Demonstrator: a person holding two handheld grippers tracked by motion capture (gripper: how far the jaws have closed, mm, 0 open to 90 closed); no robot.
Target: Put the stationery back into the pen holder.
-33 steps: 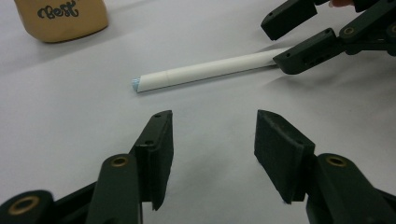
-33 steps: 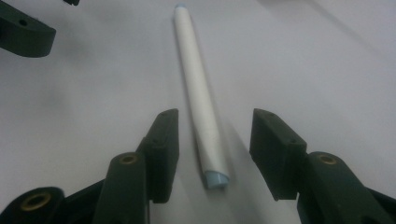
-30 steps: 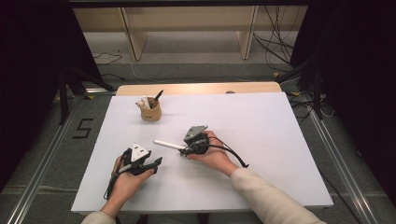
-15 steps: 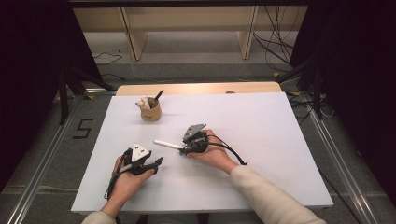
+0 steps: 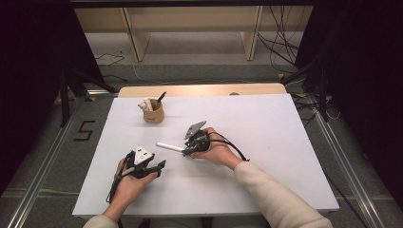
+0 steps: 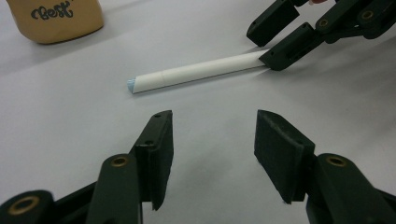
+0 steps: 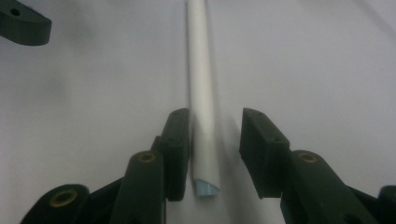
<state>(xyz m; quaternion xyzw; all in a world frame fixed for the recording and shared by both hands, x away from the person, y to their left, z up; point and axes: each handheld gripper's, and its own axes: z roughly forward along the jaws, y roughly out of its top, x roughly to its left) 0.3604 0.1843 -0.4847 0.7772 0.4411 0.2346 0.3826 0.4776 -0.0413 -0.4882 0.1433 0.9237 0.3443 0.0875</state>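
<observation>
A white pen [image 5: 168,147] with a pale blue end lies flat on the white table [image 5: 275,123], left of centre. My right gripper [image 5: 186,151] is open and low on the table, its jaws straddling the pen's near end. In the right gripper view [image 7: 215,121] the left jaw touches the pen [image 7: 201,93] and a gap shows at the right jaw. My left gripper [image 5: 159,166] rests open on the table nearer the front, empty. In the left gripper view [image 6: 212,128] it points at the pen [image 6: 196,74] and the right gripper [image 6: 262,46].
A tan cup [image 5: 153,114] holding a few pens stands at the back left of the table, and shows again as the cup [image 6: 56,18] with lettering. A wooden shelf frame [image 5: 190,28] and cables lie on the floor beyond the table's far edge.
</observation>
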